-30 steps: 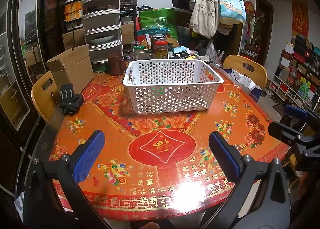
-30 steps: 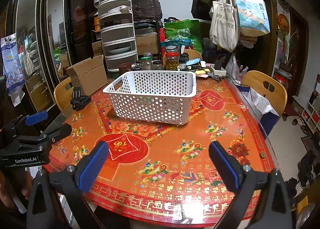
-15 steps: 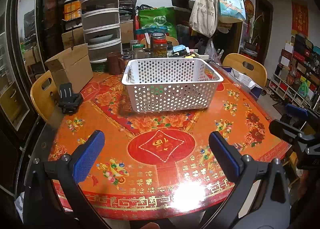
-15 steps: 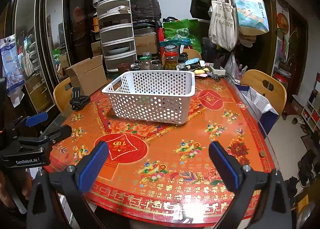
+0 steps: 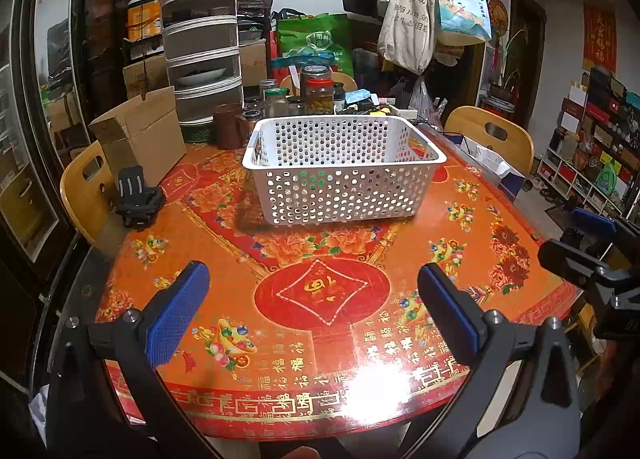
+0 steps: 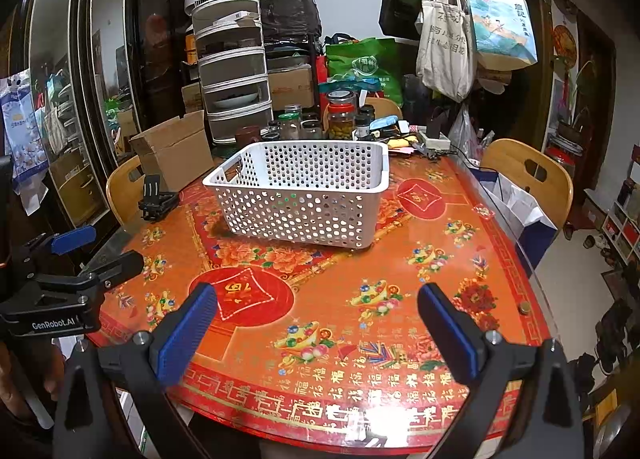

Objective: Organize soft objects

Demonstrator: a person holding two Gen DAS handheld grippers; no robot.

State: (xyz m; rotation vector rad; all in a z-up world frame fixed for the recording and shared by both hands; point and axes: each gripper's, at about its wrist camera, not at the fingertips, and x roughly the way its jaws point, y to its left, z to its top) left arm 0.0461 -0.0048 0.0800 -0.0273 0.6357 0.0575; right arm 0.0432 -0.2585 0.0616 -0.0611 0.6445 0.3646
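A white perforated plastic basket [image 5: 340, 179] stands in the middle of the round red-and-orange table [image 5: 328, 299]; it also shows in the right wrist view [image 6: 304, 195]. Through its holes something green shows faintly; the inside is mostly hidden. My left gripper [image 5: 312, 307] is open and empty above the near table edge. My right gripper [image 6: 316, 323] is open and empty, also above the near edge. Each gripper shows in the other's view: the right one [image 5: 592, 247], the left one [image 6: 88, 255]. No loose soft object lies on the table.
A cardboard box [image 5: 140, 131], a black clip-like holder [image 5: 138, 199], jars [image 5: 318, 93] and stacked grey trays [image 5: 200, 39] crowd the far side. Wooden chairs [image 5: 496, 139] ring the table. Tote bags [image 5: 408, 19] hang behind.
Both views have shifted only slightly; the basket sits a touch lower and nearer in frame. Both grippers stay open and empty.
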